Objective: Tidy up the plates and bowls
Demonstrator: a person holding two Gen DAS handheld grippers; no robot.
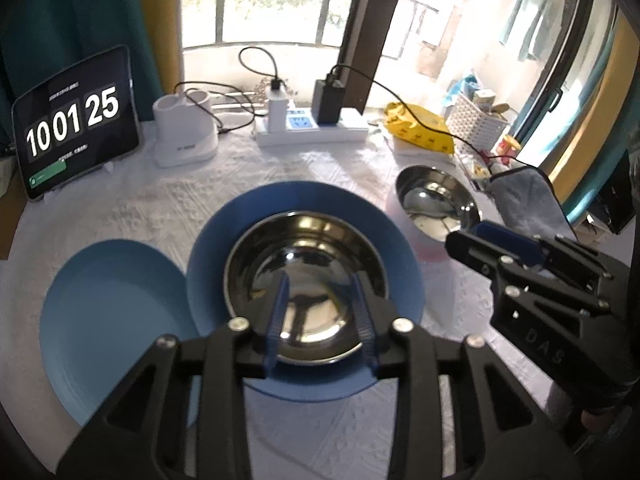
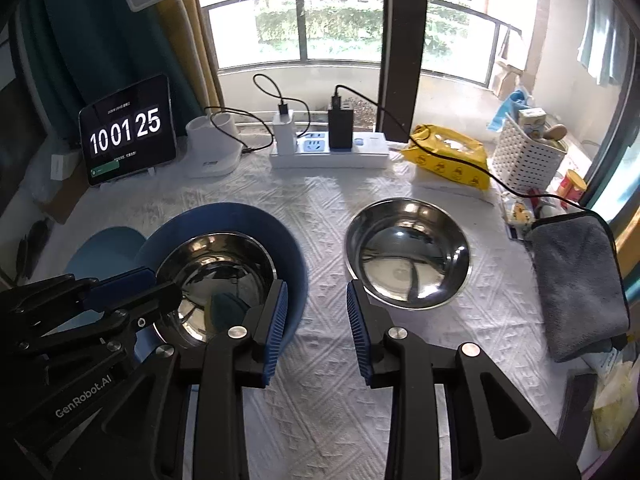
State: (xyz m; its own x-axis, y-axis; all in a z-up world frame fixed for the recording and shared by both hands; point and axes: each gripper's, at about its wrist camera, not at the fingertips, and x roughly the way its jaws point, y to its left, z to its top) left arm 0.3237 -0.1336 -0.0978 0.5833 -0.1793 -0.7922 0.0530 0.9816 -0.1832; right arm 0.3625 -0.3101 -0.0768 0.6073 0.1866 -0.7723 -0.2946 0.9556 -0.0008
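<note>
Bowl on the plate: I see a steel bowl sitting inside the dark blue plate, roughly centred, rim clear all round.
Second bowl: another steel bowl rests alone on the white tablecloth, well apart from the stack, near a grey cloth.
Spare plate: a light blue plate lies flat just beside the dark one, their edges touching or overlapping slightly — I cannot tell which.
Look of the bowls: mirror-bright, shallow, thin rolled rims; both appear empty.
Handling, bowls: I judge them light, stiff and slippery — the polished wall gives the pads little bite, so I would pinch across the rim, one pad inside and one outside.
Handling, plates: probably plastic, light and not fragile; flat on cloth, so the raised edge is the only purchase.
Left gripper: fingers parted, hovering over the near rim of the stacked bowl, pinching nothing.
Right gripper: fingers parted above bare cloth between the two bowls, holding nothing.
Risk: a rim grip on steel could let the bowl swing or slide out if tilted.
Next, as I judge it: the loose bowl wants nesting in the stacked one.
</note>
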